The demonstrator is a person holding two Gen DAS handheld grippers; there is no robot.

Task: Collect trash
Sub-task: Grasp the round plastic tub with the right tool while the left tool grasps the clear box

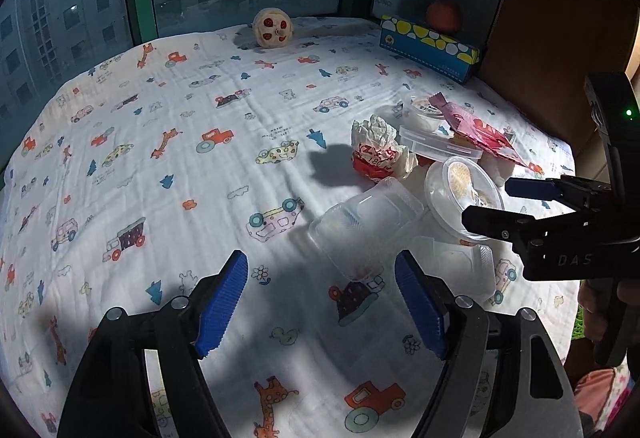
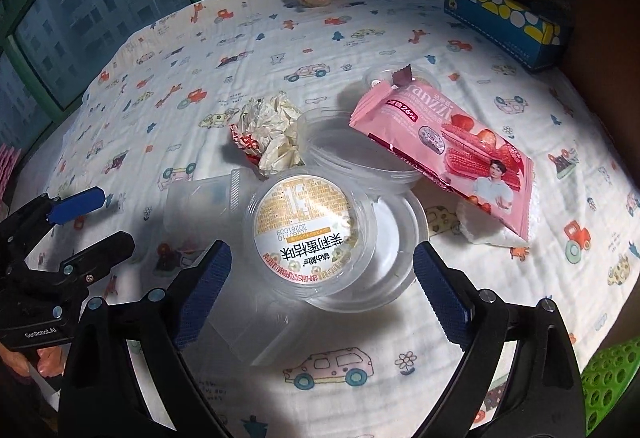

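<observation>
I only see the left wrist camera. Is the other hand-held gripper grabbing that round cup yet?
Observer: Not yet. In the right wrist view the right hand-held gripper is open, with a blue pad on each side of the round lidded cup, and neither pad is pressing it.
Child: What's the pink thing behind it?
Observer: A pink wafer wrapper. Its front pictures wafers and strawberries, and it lies across the rim of a clear tub.
Child: Is there a bin?
Observer: There is a green perforated thing at the bottom right corner. I cannot tell whether it is a bin.
</observation>
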